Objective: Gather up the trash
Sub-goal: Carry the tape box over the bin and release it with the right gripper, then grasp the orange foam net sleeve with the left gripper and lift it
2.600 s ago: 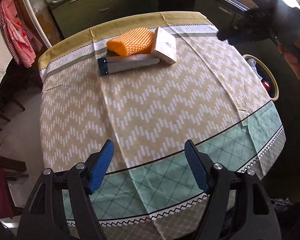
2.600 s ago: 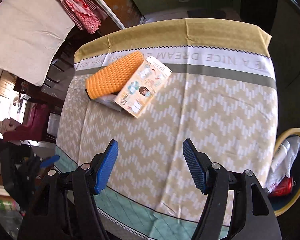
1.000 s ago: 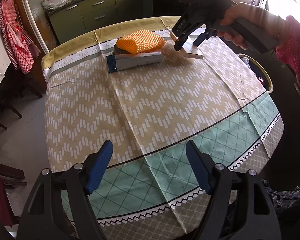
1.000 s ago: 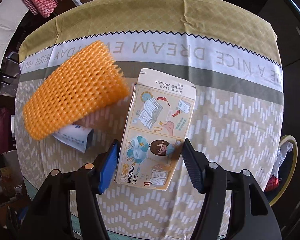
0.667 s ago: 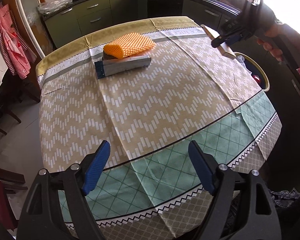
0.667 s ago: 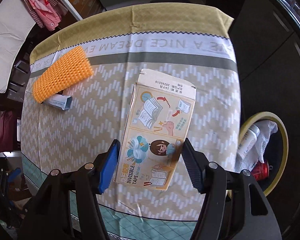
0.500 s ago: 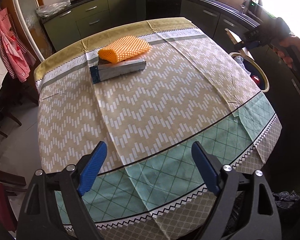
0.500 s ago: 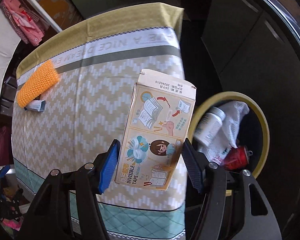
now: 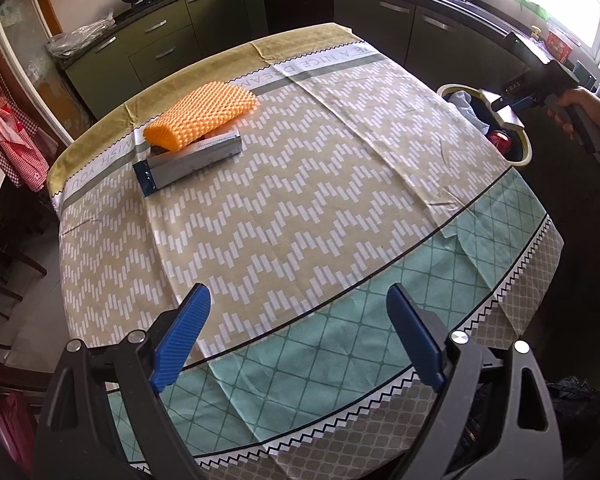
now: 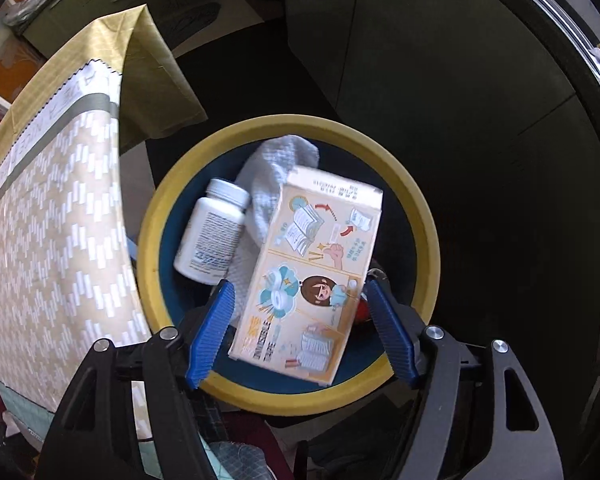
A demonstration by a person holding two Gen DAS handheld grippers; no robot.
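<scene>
My right gripper (image 10: 300,332) is over the yellow-rimmed bin (image 10: 420,216). The cream tape box (image 10: 308,276) lies between its blue fingers, with a gap showing at the left finger; the jaws look spread and the box looks loose. In the left wrist view the right gripper (image 9: 512,106) and box (image 9: 500,112) hang over the bin (image 9: 524,152) at the table's right. My left gripper (image 9: 296,340) is open and empty above the near table edge. An orange sponge (image 9: 204,114) rests on a grey-blue packet (image 9: 188,162) at the far left.
The bin holds a white bottle (image 10: 212,232), a white cloth (image 10: 276,164) and a red can (image 9: 498,140). The table wears a chevron cloth (image 9: 300,184). Dark kitchen cabinets (image 9: 228,20) stand behind. Red checked clothes (image 9: 8,136) hang at the left.
My right gripper carried the tape box from the table out over the bin, and its fingers have spread off the box. My left gripper stayed open over the near edge.
</scene>
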